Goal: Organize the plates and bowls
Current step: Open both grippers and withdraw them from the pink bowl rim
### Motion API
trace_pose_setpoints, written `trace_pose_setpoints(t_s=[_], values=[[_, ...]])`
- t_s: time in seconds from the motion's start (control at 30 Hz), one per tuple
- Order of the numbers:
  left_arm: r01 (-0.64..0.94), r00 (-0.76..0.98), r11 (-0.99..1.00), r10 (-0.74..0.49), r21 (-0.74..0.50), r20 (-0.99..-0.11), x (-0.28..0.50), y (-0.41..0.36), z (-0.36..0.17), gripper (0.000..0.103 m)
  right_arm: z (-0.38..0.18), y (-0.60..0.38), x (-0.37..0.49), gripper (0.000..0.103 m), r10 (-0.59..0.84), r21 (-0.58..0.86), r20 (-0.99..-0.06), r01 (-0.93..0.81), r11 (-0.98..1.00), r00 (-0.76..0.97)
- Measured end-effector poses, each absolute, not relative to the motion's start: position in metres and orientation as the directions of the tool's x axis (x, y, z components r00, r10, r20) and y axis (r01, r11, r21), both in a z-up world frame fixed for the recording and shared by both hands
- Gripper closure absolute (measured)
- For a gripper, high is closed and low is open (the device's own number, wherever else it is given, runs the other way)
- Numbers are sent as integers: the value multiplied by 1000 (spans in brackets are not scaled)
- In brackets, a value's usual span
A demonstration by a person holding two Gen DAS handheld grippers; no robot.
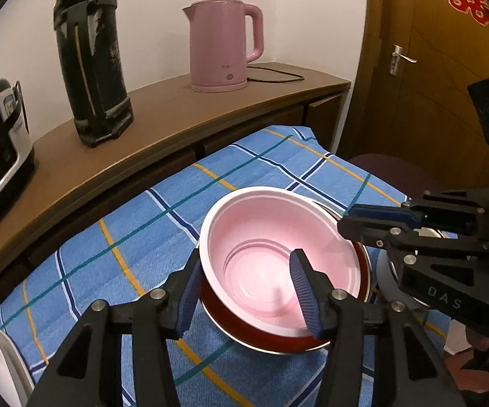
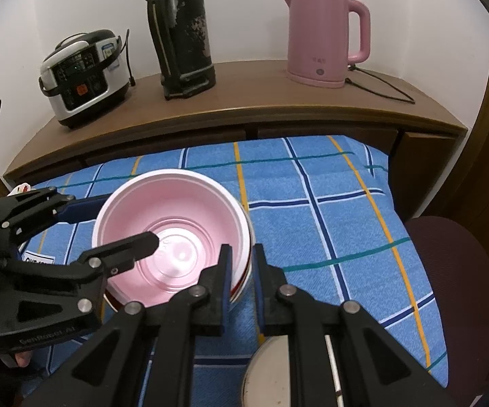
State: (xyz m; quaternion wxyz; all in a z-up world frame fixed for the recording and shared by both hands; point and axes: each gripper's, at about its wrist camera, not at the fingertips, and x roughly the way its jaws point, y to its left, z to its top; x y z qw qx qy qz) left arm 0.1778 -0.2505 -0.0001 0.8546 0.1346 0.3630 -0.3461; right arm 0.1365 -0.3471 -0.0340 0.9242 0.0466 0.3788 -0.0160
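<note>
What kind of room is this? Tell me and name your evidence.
Probably a home dining or kitchen corner: a rice cooker, pink electric kettle and tall thermos stand on a wooden sideboard, behind a table with a blue plaid cloth.

Pink bowl nested in red bowl

Pink plastic bowl sits upright, empty, inside a red metal-rimmed bowl on the table.

Two bowls sit stacked between my fingers right now: one pink bowl nested in one red bowl, with one metal plate just under my right fingers. Beyond my fingertips I count three appliances: one pink kettle, one black thermos and one rice cooker. One checked blue cloth under everything, and two grippers, mine.
</note>
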Motion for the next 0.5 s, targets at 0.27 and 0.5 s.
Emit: trace_pose_setpoints(t_s=[0.27, 0.5], values=[[716, 600, 662, -421, 221, -680, 152, -270, -8, 36, -22, -358, 123, 90, -45, 51, -662, 105, 993, 748], [668, 708, 632, -374, 394, -600, 145, -268, -11, 28, -18, -369, 114, 90, -57, 56, -651, 123, 991, 757]])
